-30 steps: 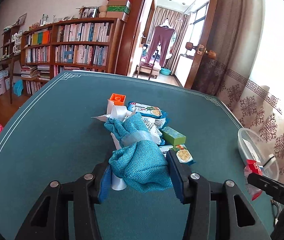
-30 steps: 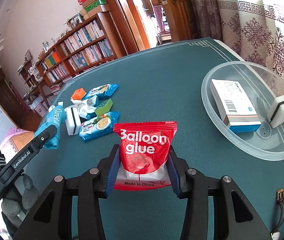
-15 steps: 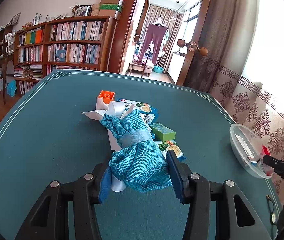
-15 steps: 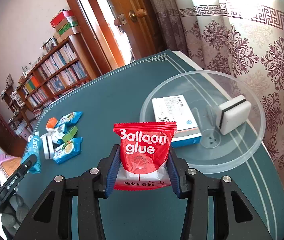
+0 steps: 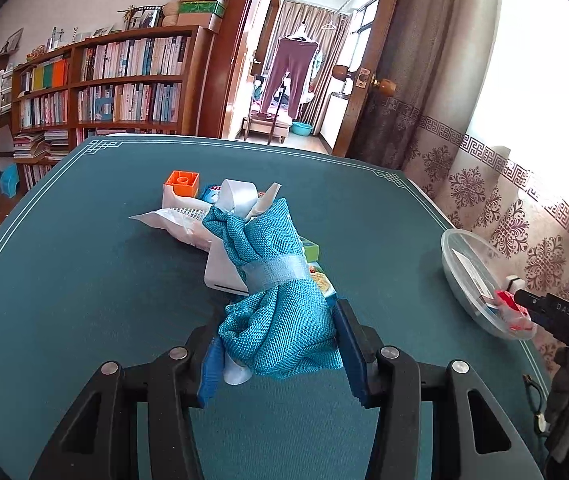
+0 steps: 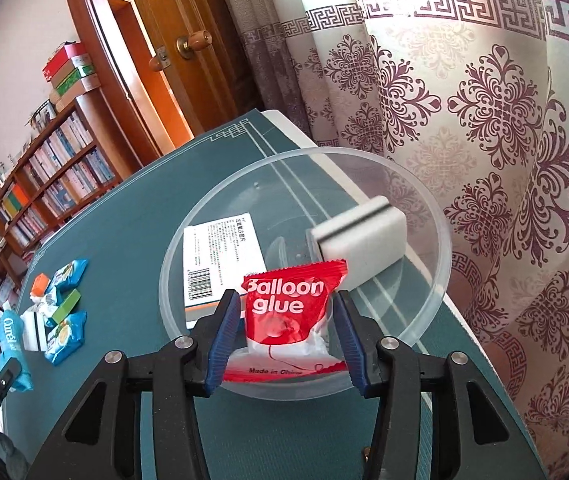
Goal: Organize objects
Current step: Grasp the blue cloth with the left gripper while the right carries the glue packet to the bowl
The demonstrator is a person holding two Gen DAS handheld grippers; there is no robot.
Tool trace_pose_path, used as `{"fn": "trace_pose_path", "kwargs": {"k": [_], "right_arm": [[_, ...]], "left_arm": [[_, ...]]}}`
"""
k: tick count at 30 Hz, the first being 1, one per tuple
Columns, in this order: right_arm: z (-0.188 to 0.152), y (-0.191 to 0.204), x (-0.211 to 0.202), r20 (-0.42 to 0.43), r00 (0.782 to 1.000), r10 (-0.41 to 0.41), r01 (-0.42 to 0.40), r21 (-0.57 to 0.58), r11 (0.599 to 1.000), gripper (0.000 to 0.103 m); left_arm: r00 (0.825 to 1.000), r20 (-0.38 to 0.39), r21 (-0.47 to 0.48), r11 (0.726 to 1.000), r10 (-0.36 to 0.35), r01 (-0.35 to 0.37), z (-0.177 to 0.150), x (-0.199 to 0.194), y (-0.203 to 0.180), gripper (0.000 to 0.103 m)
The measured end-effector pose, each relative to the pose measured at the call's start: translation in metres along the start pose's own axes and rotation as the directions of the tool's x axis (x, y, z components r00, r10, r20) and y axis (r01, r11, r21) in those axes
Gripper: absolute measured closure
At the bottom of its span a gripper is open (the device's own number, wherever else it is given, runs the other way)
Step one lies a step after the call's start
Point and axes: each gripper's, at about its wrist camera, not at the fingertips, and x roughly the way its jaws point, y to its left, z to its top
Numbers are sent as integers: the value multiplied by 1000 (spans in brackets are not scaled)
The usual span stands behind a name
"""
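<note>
My left gripper [image 5: 278,354] is shut on a blue woven pouch [image 5: 272,292] with a white ribbon, held above the green table. My right gripper [image 6: 284,326] has opened: its pads [image 6: 224,332] stand apart from the red "Balloon glue" packet [image 6: 290,308], which drops over the clear plastic bowl [image 6: 436,284]. The bowl holds a white box [image 6: 224,256] and a white sponge block [image 6: 360,240]. In the left wrist view the bowl [image 5: 454,276] and red packet [image 5: 512,312] show at the right.
A pile stays mid-table: an orange block [image 5: 182,182], a white wrapper [image 5: 172,220], a white box [image 5: 224,272], a green block [image 6: 66,306] and blue snack packs [image 6: 64,332]. Curtains hang close behind the bowl at the table's right edge [image 6: 472,340]. Bookshelves and a doorway stand beyond.
My right gripper carried the red packet right to over the bowl and has spread its jaws off it. My left gripper has lifted slightly with the pouch.
</note>
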Motion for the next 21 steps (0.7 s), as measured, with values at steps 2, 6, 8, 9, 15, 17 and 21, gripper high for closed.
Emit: {"fn": "trace_pose_path", "kwargs": {"k": [2, 6, 8, 9, 15, 17, 21], "right_arm": [[0, -2, -3, 6, 1000, 3, -3, -1, 1000, 46], [-2, -3, -11, 16, 1000, 15, -15, -7, 1000, 46], [-5, -2, -17, 24, 999, 22, -21, -18, 1000, 46], [-6, -2, -20, 29, 999, 26, -25, -24, 999, 46], [-15, 4, -37, 43, 997, 70, -67, -54, 996, 47], [-18, 7, -39, 40, 995, 88, -85, -66, 994, 46], [-25, 12, -39, 17, 993, 118, -117, -82, 990, 46]], "left_arm": [[1000, -8, -4, 1000, -12, 12, -1, 0, -2, 50], [999, -25, -6, 1000, -27, 26, -2, 0, -8, 50], [999, -35, -7, 999, -34, 34, -4, 1, -11, 50], [998, -41, -8, 999, -38, 38, -5, 1, -12, 50], [995, -80, 16, 998, -57, 59, -17, 1, -26, 50], [994, -89, 34, 997, -63, 67, -21, 0, -31, 50], [991, -116, 66, 995, -64, 72, -32, 2, -39, 50]]}}
